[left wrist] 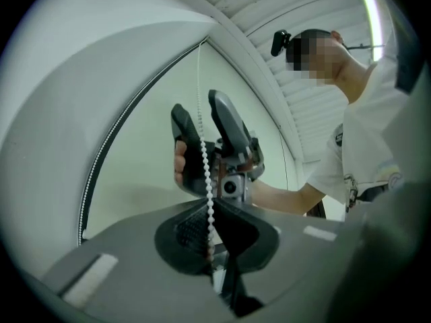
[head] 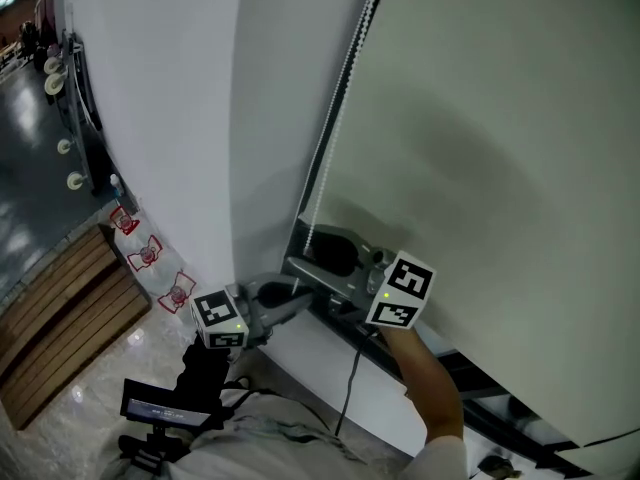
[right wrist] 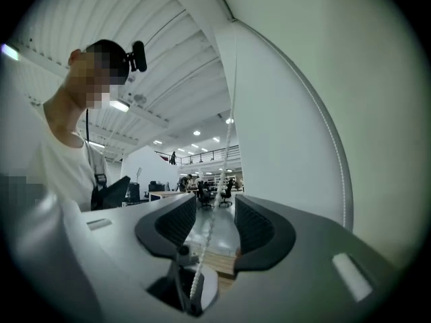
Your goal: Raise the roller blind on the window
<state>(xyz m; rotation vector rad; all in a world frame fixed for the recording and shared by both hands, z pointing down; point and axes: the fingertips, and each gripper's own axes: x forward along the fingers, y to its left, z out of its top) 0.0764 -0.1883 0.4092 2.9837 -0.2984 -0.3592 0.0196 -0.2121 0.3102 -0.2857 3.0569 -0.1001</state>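
Both met the bead chain (left wrist: 204, 160): your left hand-held gripper (left wrist: 210, 233) was clamped on it, right hand-held gripper (right wrist: 214, 226) apart around it. Judged: right needed closing higher before left released.

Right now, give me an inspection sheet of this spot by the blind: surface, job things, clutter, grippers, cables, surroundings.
Surface: no table; pale floor and wood decking below.
Job's things: blind is down as far as seen; chain hangs along its edge.
Clutter: red-and-white items at the wall's foot; black device low down.
Grippers: left gripper shut on the chain; right gripper open, with the chain running free between its jaws.
Cables: black cable hangs under the right gripper.
Surroundings: white wall; open hall with desks.
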